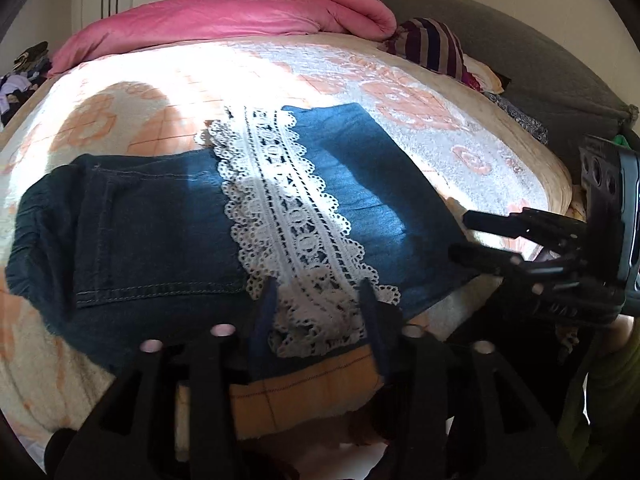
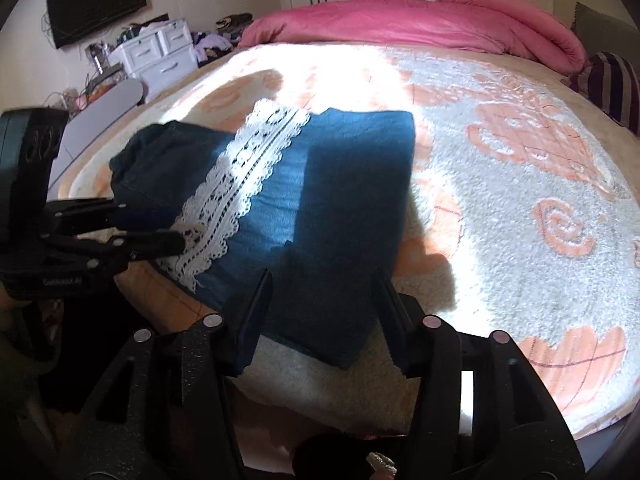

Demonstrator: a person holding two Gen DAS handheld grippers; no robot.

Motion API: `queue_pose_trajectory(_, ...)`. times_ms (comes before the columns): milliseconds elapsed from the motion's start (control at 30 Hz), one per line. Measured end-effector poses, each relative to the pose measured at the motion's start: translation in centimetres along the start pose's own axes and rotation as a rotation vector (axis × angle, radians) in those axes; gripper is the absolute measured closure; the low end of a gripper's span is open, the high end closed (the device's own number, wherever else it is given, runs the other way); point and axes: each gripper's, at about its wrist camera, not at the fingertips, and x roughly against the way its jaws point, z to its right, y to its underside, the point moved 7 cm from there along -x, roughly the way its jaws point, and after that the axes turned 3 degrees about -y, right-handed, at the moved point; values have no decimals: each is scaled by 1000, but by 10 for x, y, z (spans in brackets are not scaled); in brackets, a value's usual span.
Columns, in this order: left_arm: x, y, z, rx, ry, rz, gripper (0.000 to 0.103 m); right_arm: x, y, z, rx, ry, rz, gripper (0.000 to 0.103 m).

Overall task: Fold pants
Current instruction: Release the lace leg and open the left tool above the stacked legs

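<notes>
The pants (image 1: pixel 160 220) are dark blue denim, folded into a flat block on the bed, with a white lace band (image 1: pixel 288 208) across the middle. My left gripper (image 1: pixel 318 292) is at their near edge, jaws apart, with the lace end lying loose between the fingers. In the right wrist view the pants (image 2: pixel 352 168) and lace band (image 2: pixel 244 168) lie ahead. My right gripper (image 2: pixel 322 284) straddles their near corner, open, with no pad pressing the denim. Each gripper shows in the other's view: the right gripper (image 1: pixel 464 236) at the pants' right end, the left gripper (image 2: pixel 154 226) by the lace.
The bed's cream blanket (image 2: pixel 520 200) carries orange patterns. A pink duvet (image 1: pixel 240 16) and a striped pillow (image 1: pixel 436 44) lie at the far side, against a grey headboard (image 1: pixel 540 64). White drawers (image 2: pixel 160 52) and a wall screen (image 2: pixel 96 0) stand beyond the bed's left edge.
</notes>
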Motion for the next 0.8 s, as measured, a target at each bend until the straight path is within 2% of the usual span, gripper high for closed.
queue_pose_trajectory(100, 11, -3, -3, 1, -12, 20, 52, 7, -5, 4, -22, 7, 25, 44)
queue_pose_trajectory(167, 18, -5, -6, 1, -32, 31, 37, 10, -7, 5, -30, 18, 35, 39)
queue_pose_trajectory(300, 31, -7, -12, 5, -58, 53, 34, 14, -11, 8, -45, 36, 50, 29)
queue_pose_trajectory(367, 37, -9, -15, 10, -70, 61, 22, 17, -13, 9, -56, 39, 59, 25)
queue_pose_trajectory(500, 48, -11, -21, 18, -83, 83, 22, 21, -20, 11, -61, 60, 79, 15)
queue_pose_trajectory(667, 59, -12, -32, 30, -116, 95, 21, 23, -26, 7, -56, 74, 90, 12)
queue_pose_trajectory(700, 61, -12, -35, 35, -122, 96, 18, 22, -27, 6, -52, 74, 91, 11)
queue_pose_trajectory(733, 62, -12, -40, 44, -132, 99, 9, 21, -30, 4, -43, 74, 88, 11)
queue_pose_trajectory(800, 67, -10, -47, 59, -143, 101, 9, 20, -35, 0, -31, 76, 90, 11)
